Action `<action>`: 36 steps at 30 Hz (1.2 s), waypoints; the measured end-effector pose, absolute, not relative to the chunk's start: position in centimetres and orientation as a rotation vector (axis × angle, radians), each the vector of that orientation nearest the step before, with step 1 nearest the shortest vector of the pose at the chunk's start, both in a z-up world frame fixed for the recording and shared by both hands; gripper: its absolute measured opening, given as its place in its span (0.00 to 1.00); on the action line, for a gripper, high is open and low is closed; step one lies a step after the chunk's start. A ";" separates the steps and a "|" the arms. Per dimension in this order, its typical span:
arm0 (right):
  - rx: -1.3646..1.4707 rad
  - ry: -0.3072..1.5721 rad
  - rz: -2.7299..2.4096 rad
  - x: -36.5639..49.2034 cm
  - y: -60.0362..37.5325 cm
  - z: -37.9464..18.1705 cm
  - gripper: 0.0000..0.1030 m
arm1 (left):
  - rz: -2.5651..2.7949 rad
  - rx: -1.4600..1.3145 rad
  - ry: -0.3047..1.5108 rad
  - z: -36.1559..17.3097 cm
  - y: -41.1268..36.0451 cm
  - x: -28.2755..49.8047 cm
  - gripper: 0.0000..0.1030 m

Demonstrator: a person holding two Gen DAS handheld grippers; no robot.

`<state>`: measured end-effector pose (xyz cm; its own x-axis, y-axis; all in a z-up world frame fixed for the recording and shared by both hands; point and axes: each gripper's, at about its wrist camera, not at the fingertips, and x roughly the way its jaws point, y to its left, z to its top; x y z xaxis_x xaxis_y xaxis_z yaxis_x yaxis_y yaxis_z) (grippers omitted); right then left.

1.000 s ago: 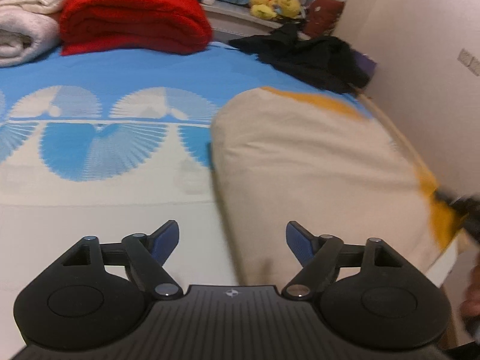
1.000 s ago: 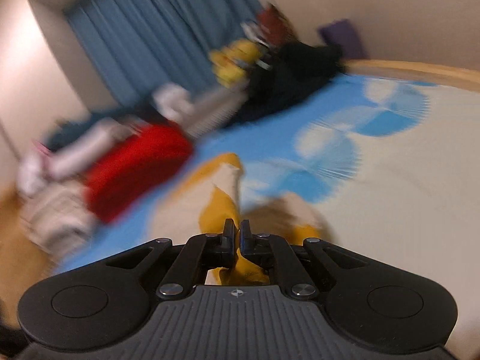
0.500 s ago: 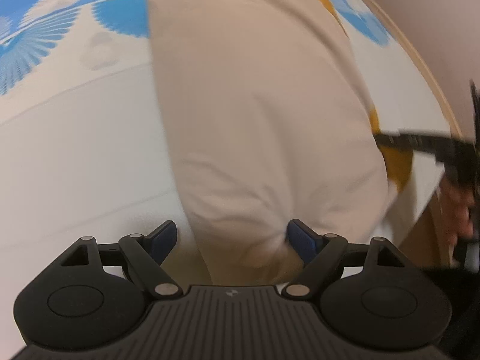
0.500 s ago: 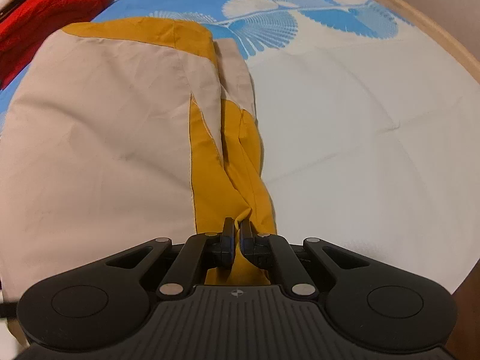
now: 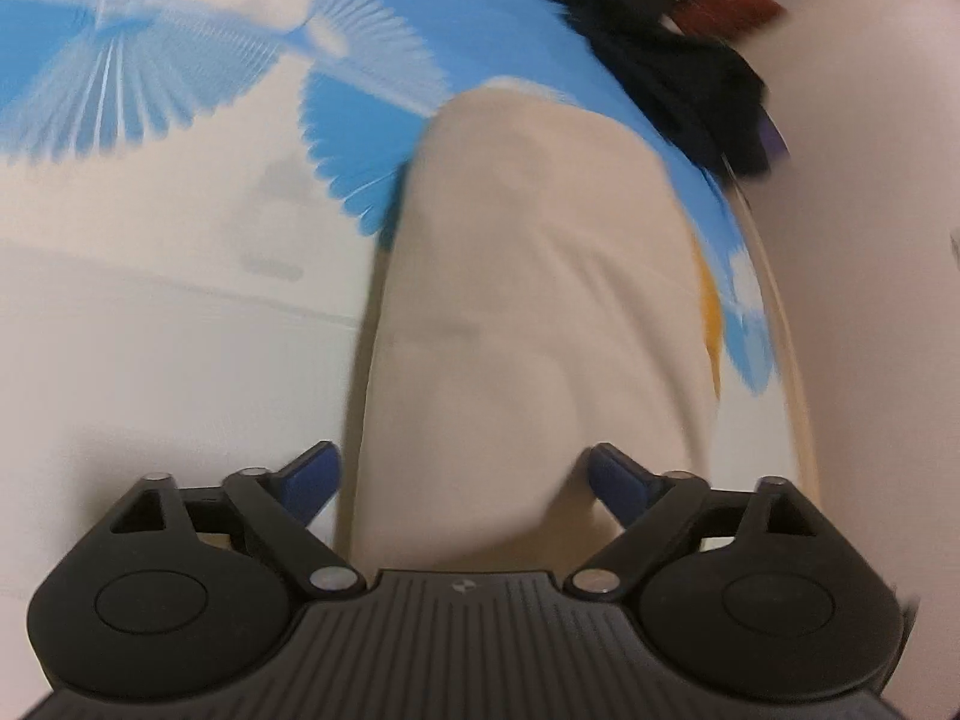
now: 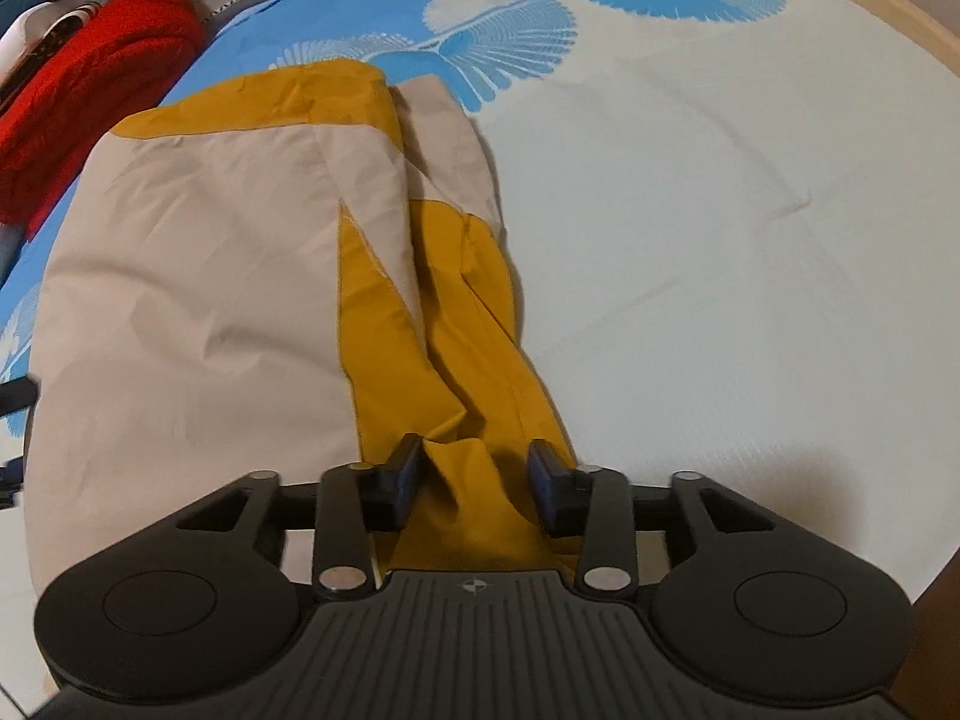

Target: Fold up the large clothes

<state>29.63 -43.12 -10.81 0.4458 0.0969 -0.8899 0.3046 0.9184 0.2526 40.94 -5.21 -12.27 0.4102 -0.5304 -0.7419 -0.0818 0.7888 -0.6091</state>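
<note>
Looking along our left tongs (image 5: 462,474) first, we see them spread wide and still opening, with the near end of the beige jacket (image 5: 528,300) lying between the blue fingertips (image 5: 312,474) but not pinched. A second ago this view showed the whole garment from higher up, with red and white bedding behind it; now we have dropped close to its near edge and the picture is smeared by motion. Beyond the jacket lie the blue-and-white bedsheet (image 5: 180,330) and a black garment (image 5: 678,90) by the wall.

From our right tongs (image 6: 474,474), the change is plainer: they were clamped shut on the mustard sleeve (image 6: 456,360) half a second ago, and now the jaws are parting, the cloth slack between them and the pads seemingly clear of it. We judge that the sleeve has just been laid over the jacket's side and one fold is set down, leaving further folds to make.

Only this right view shows the mustard panels, the folded sleeve and the red blanket (image 6: 90,90) at the far left; the left view gives mostly plain beige, a thin mustard sliver, and the black clothing the right view barely catches.
</note>
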 end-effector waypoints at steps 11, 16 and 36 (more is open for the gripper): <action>0.367 1.104 -0.078 30.7 -40.8 -10.8 0.07 | -0.367 -0.572 0.945 -11.4 -7.6 41.9 0.38; 0.414 1.039 -0.070 31.8 -37.9 -9.6 0.05 | -0.360 -0.490 0.814 -6.1 -6.5 40.8 0.33; 0.301 0.957 0.054 36.8 -22.1 -8.1 0.06 | -0.198 -0.160 1.065 -7.1 11.3 37.0 0.73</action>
